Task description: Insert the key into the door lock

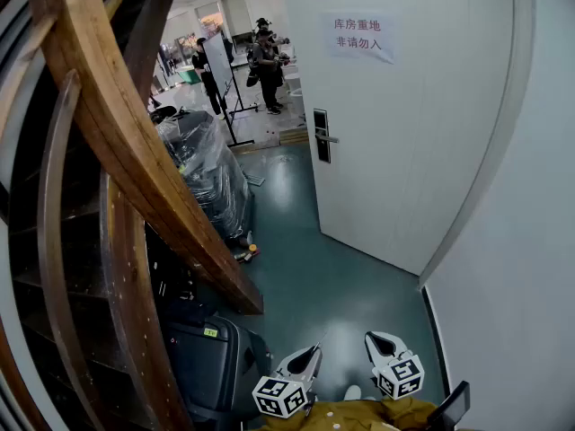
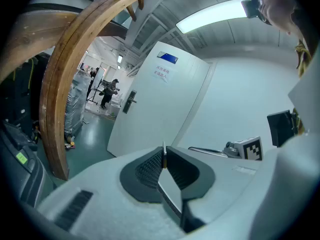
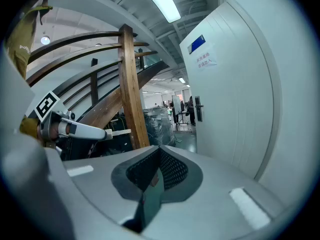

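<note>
Green floor [image 1: 332, 277], white door [image 1: 404, 133]. Left gripper [image 1: 308, 356] pinches key [image 2: 163, 153], well apart from lock [image 1: 321, 136]; right gripper [image 1: 377, 339] pressed together, empty. Walk closer, keep blade level.

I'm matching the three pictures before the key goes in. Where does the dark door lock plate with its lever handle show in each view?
Head view: the dark door lock sits on the left edge of the white door, above centre.
Left gripper view: small, left of centre.
Right gripper view: small, right of centre.
Shared landmark: the white paper notice higher on the same door.
</note>
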